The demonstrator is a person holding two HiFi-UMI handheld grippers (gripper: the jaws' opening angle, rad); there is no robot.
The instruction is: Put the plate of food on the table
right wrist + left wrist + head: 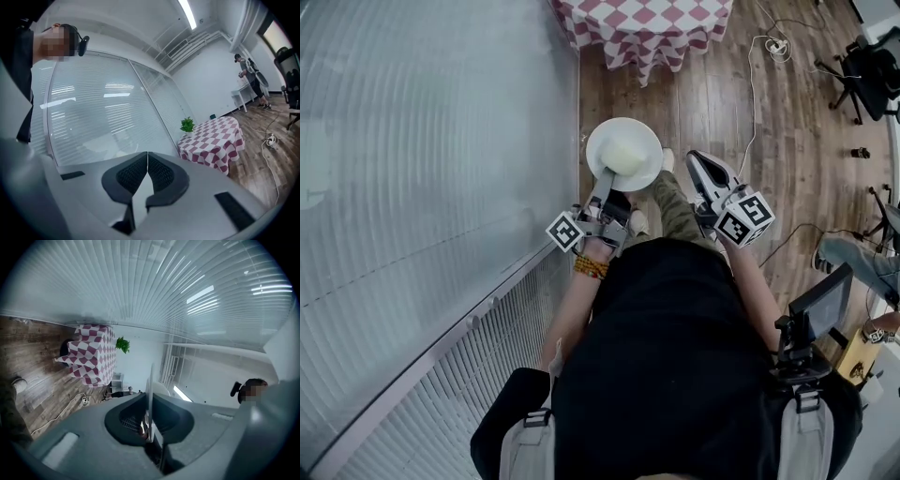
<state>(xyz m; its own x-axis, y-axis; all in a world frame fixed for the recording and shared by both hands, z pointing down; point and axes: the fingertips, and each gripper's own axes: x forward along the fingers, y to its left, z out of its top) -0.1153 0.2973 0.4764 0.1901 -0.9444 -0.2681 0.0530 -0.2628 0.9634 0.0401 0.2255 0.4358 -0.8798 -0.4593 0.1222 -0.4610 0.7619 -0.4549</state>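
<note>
The left tongs are closed almost fully on the near rim of the plate. In the left gripper view the plate shows edge-on, as a thin white line pinched between the two pads. The right tongs are pressed together with nothing between them, and they hang free just beside the plate, on its right side.

The plate is in the air above the wooden floor, about level, with a pale mound of food in its middle. It is in front of the person, close to the glass wall. The tabletop, under a red-and-white checked cloth, is well apart from it, farther ahead. A small green plant shows at the back of the tabletop; I cannot tell if it stands on it.

The plate looks stiff and smooth, so I think it is slippery in the pads and would break if it fell. With a hold at one rim only, the weight of the food probably pulls the far side down, and the plate may turn in the grip. A deep, firm hold on the rim seems best. The right tongs could take the opposite rim to keep it level.
</note>
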